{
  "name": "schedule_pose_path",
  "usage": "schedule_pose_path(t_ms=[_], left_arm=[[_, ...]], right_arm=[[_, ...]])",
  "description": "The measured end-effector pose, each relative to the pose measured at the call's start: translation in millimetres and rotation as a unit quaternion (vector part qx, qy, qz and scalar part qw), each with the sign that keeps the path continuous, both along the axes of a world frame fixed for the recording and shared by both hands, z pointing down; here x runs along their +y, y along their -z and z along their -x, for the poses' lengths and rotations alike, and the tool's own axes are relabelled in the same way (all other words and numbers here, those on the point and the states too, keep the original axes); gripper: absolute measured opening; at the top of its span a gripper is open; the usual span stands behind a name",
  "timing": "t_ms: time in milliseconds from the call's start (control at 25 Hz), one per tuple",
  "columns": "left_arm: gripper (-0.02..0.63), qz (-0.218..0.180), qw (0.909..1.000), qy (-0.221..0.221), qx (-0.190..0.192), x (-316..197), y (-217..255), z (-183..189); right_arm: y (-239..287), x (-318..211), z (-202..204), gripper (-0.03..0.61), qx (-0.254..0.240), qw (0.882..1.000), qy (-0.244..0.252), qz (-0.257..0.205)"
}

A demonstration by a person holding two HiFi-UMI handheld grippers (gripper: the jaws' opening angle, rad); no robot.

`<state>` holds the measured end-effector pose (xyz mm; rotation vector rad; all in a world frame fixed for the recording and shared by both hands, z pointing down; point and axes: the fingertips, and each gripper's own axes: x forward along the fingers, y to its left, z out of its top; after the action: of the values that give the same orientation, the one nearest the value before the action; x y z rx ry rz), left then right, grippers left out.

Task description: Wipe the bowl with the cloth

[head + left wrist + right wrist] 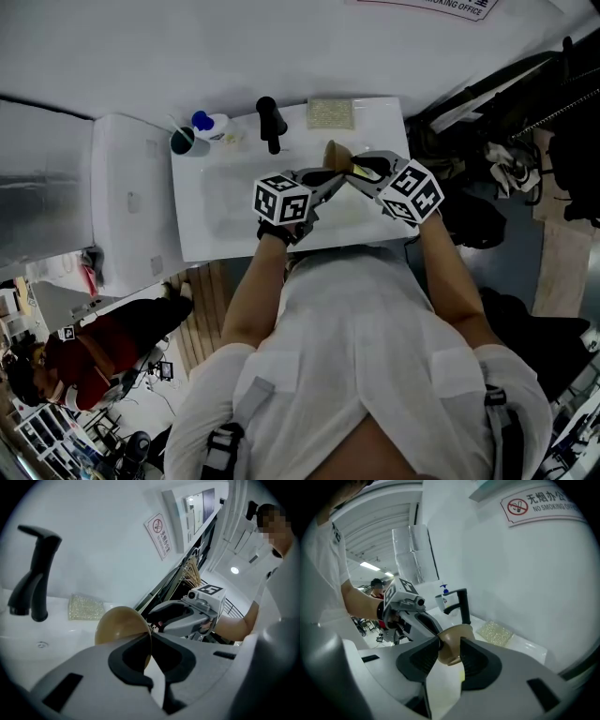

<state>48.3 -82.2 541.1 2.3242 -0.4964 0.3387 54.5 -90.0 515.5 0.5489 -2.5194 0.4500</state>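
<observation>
A tan bowl (336, 155) is held on its side over the white sink (202, 225). My left gripper (335, 177) is shut on its thin rim; in the left gripper view the rim (150, 641) runs straight between the closed jaws (150, 654). My right gripper (355, 171) comes in from the other side. Its jaws (449, 646) stand partly apart with the bowl (453, 644) between the pads, and whether they press on it is unclear. A yellow sliver (462, 676), perhaps the cloth, shows below the right jaw.
A black faucet (270, 122) stands at the back of the sink, with a pale textured pad (330, 113) to its right. A dark cup (187, 141) and a blue-topped bottle (208, 122) sit at the back left. Dark clutter (525, 141) is at the right.
</observation>
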Motion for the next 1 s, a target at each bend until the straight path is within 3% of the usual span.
schedule_pose_path(t_ms=[160, 280, 400, 560, 800, 1000], left_arm=[[0.018, 0.003, 0.9963, -0.001, -0.085, 8, -41, 13], [0.018, -0.008, 0.9895, -0.002, -0.144, 13, -61, 30], [0.018, -0.031, 0.9780, -0.011, -0.206, 18, -72, 48], [0.018, -0.052, 0.9594, -0.019, -0.277, 22, -80, 80], [0.018, -0.041, 0.9459, -0.008, -0.322, 32, -91, 129], [0.018, -0.051, 0.9343, -0.025, -0.352, 38, -94, 158]], right_arm=[[-33, 6, -12, 0.161, 0.043, 0.999, -0.010, 0.008], [-59, 11, -16, 0.182, 0.110, 0.994, 0.022, -0.002], [-87, 22, -10, 0.201, 0.185, 0.979, 0.085, -0.011], [-114, 26, 16, 0.243, 0.206, 0.970, 0.130, -0.007], [-154, 29, 69, 0.279, 0.238, 0.954, 0.181, -0.003], [-204, 32, 101, 0.294, 0.288, 0.937, 0.198, 0.004]])
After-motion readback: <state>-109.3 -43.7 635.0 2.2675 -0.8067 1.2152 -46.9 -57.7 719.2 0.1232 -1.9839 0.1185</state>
